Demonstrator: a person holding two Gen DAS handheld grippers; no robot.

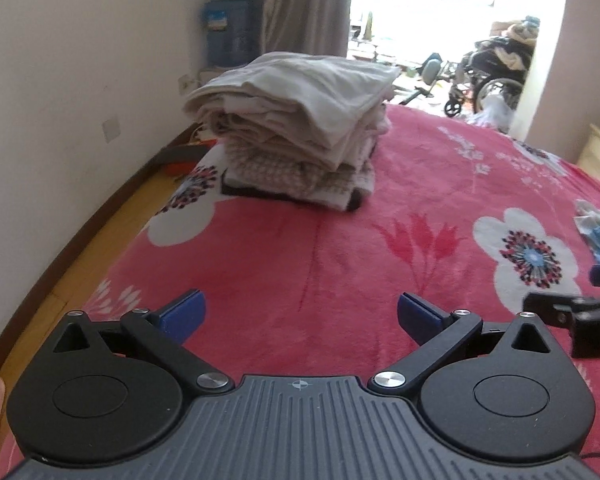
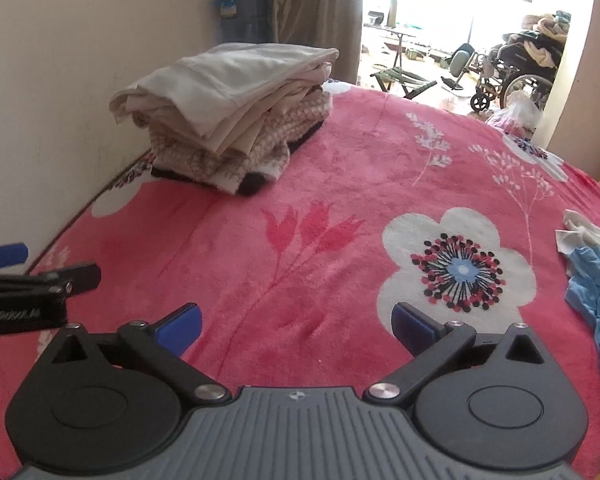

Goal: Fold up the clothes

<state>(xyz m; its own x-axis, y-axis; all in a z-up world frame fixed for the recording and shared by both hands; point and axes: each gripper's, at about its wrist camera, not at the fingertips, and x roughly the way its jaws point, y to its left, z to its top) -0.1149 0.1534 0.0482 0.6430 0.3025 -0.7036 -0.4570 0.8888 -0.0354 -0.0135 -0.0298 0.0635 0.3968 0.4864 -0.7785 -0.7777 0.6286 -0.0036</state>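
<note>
Both hand-held grippers (image 1: 301, 314) (image 2: 296, 322) wide, empty, above plush pink floral blanket (image 1: 340, 248)

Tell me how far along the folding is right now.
Done: a stack of folded clothes sits on the pink blanket near the wall. In hand: nothing; the left gripper and right gripper are both open and empty. Left: a crumpled blue garment and a white piece at the right edge.

Fleecy pink blanket (image 1: 340, 248); soft cloth stack (image 1: 300, 120); matt plastic tongs (image 1: 300, 314).
</note>
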